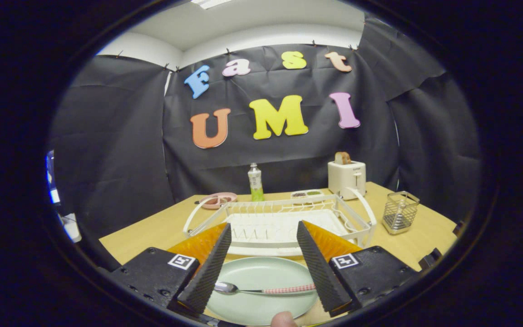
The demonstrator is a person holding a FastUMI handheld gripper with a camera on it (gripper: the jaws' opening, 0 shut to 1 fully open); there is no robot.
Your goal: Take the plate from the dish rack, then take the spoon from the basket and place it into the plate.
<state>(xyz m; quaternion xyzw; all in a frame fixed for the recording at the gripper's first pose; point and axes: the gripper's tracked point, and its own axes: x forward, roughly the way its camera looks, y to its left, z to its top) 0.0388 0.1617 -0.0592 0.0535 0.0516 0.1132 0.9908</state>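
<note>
A pale green plate [261,290] rests on the wooden table [152,231], with a spoon [261,289] lying across it, its bowl toward the left finger and its checked pink handle reaching the right one. The gripper [263,236] hovers above, its fingers spread wide and pinching nothing. Just beyond the plate stands the white dish rack [279,222]. A wire basket [400,212] sits to the rack's right. Farther back are a toaster [347,178] holding bread, a green bottle [255,182], a pink dish [218,200] and a small tray [307,194].
</note>
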